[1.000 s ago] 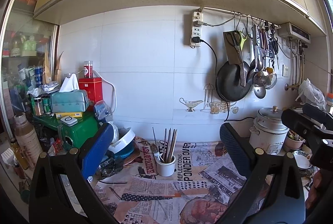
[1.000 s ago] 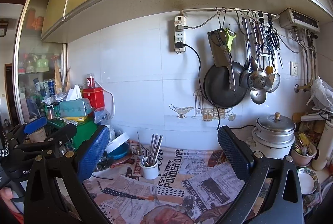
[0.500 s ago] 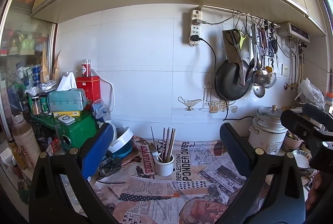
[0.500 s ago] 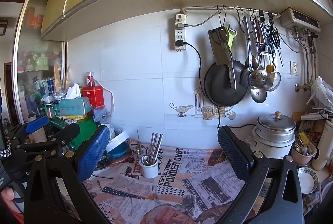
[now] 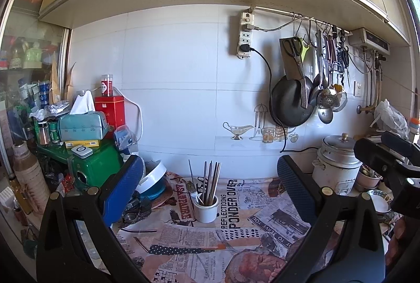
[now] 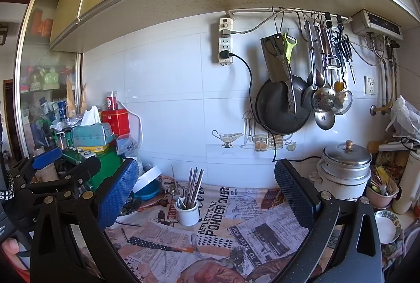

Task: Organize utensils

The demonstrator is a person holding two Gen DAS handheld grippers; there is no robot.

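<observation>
The tiled wall (image 6: 168, 104) fills most of both views, with a rail (image 6: 288, 11) near its top that carries a cleaver, scissors, ladles and a dark pan (image 6: 282, 109). Below it the counter is covered by a newspaper-print cloth (image 6: 236, 225); clutter stands at the left end around a green box (image 5: 99, 164), and a rice cooker (image 6: 344, 172) stands at the right. Smaller, near the middle of the cloth, a white cup (image 5: 206, 208) holds the utensils (image 5: 210, 183): a bundle of metal chopsticks leaning upright, and what looks like a spoon and fork beside them in the same cup. So the loose utensils on view already stand gathered in the cup, and no other piece lies on the cloth that I can make out; this would fit a job with pieces elsewhere to bring in, or one where all are home. The left gripper (image 5: 210, 193) hovers above the cloth with its jaws spread wide and nothing between them; the right gripper (image 6: 207, 193) is likewise wide apart and empty, both facing the cup. Whichever stage it is, any work at the cup, I judge, wants a slow approach from above, since it is light, top-heavy with tall sticks, and would tip from a sideways knock.
</observation>
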